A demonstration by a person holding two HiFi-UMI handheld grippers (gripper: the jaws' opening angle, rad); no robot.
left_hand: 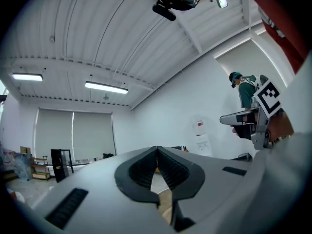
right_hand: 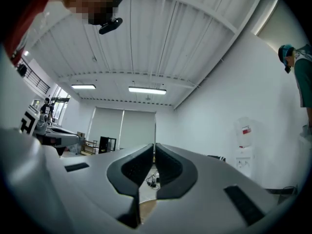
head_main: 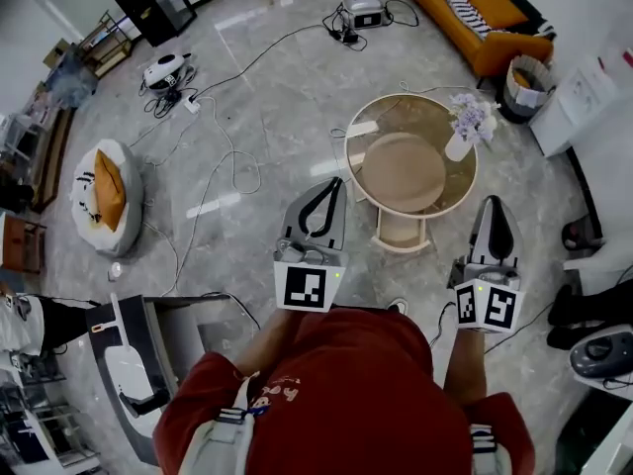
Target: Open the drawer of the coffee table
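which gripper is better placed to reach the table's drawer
Left, but narrowly. The left gripper and right gripper are both shut and empty, short of the table. The left's tip looks slightly nearer the drawer.

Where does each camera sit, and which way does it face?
Head view: on the person's head, looking steeply down at the floor and coffee table; shows red top, left gripper, right gripper.
Left gripper view: on the left gripper, facing level toward a white wall; its shut jaws show, the right gripper at right.
Right gripper view: on the right gripper, facing across the room toward blinds and ceiling; shut jaws show, the left gripper at left.
Shared: both gripper views show a bystander in a green cap.
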